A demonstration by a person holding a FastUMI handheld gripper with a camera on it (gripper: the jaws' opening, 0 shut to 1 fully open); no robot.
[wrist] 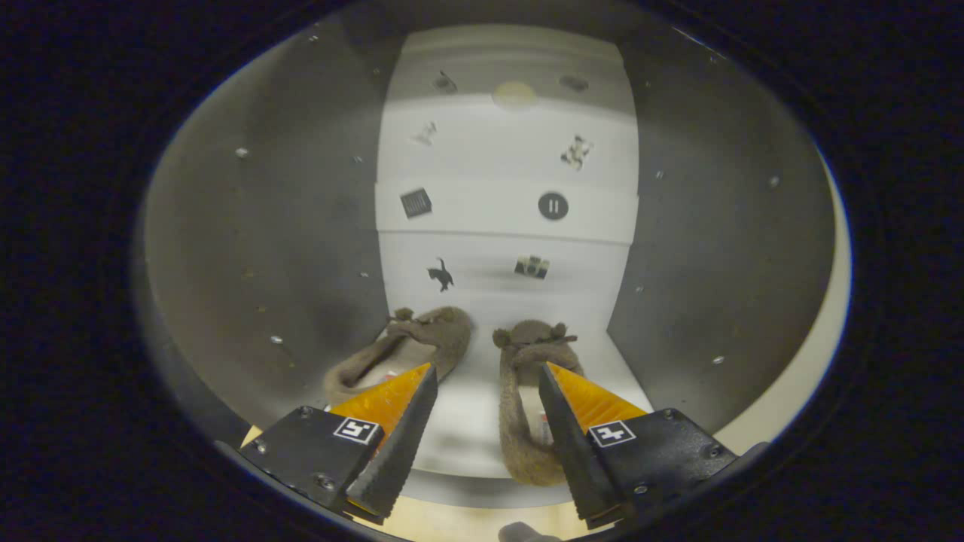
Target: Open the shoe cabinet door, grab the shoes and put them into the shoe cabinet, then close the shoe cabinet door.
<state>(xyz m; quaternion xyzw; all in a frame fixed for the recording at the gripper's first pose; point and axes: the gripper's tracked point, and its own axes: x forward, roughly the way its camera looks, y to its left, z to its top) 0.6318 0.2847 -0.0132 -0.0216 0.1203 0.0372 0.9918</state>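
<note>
Now | gripper (482, 380) spread, empty | both slippers (527, 391) just ahead, inside cabinet (248, 248)

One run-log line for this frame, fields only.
gripper: open, holding nothing | slippers: left one and right one both inside cabinet, on its floor | door: not yet closed

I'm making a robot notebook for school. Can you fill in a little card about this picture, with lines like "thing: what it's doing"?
place: inside the shoe cabinet, door open
shoes: two brown fuzzy slippers, toes toward the back wall
left slipper: on the cabinet floor, partly behind the left finger
right slipper: on the cabinet floor, beside the right finger
gripper: open, fingers apart, holding nothing
back wall: white, with small picture stickers
still to do: close the door
</note>
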